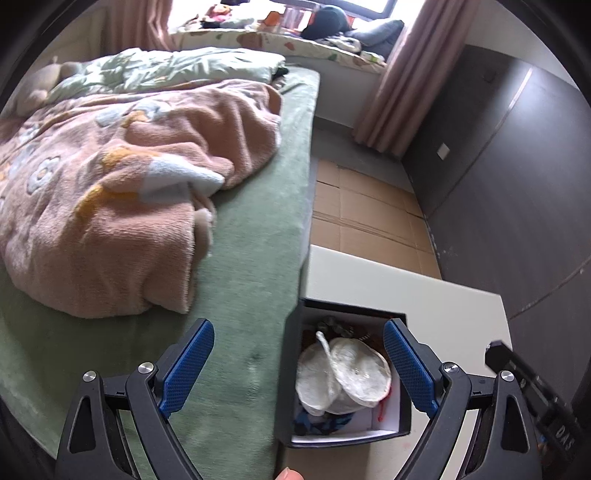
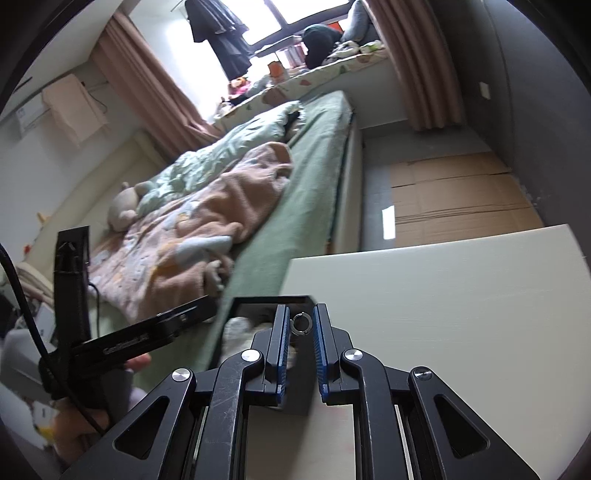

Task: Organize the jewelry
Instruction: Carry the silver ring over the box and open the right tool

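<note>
Right gripper [image 2: 300,325]: jaws nearly together, small metal ring [image 2: 300,324] pinched between the blue pads, held above the open black box [image 1: 351,373] on the white table [image 2: 443,314]. Left gripper [image 1: 299,363]: jaws wide apart, nothing gripped, box seen between them

Daylit bedroom [image 2: 295,22], green bed [image 1: 251,240], curtains [image 1: 399,85]
</note>
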The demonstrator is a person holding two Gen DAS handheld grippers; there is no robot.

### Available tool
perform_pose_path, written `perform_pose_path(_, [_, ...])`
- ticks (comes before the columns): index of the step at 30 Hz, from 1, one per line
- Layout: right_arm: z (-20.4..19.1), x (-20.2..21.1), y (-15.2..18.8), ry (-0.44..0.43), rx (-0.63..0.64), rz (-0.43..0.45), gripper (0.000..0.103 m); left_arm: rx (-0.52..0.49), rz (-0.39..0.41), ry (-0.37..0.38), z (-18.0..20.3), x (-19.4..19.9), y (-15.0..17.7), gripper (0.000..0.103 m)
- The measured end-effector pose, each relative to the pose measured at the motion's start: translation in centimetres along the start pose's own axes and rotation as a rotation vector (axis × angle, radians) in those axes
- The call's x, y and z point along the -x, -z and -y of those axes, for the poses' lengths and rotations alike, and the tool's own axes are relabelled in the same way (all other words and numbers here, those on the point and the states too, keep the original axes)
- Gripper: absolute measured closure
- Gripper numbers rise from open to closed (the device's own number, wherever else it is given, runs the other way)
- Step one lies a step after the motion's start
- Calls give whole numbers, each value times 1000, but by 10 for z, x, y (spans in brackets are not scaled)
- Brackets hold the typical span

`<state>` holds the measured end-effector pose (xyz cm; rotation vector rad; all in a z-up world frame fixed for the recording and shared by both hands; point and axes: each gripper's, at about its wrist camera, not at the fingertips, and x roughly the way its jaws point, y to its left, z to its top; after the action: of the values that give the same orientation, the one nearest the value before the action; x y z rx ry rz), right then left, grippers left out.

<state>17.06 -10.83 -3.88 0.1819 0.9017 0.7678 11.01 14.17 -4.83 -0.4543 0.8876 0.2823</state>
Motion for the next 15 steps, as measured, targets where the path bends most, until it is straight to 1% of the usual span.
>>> perform_pose_path(4, [-10,-12,2,-33,-1,-13,89,41,0,-4,-10,-1,-5,10])
perform_pose_path(12, [-23,-34,6,-128,-24,-28,88,65,-12,19,-14,-3,-10,10])
perform_pose_path(13, [-25,-36,5,-127,-27,-36,78,63,-15,21,-14,-4,-10,10])
perform_pose_path(14, [-25,-38,5,-123,-36,-51,70,59,-17,22,-13,-4,-10,10])
perform_pose_path(15, [-23,-38,5,-120,-43,-49,59,52,-16,23,-11,-3,-9,10])
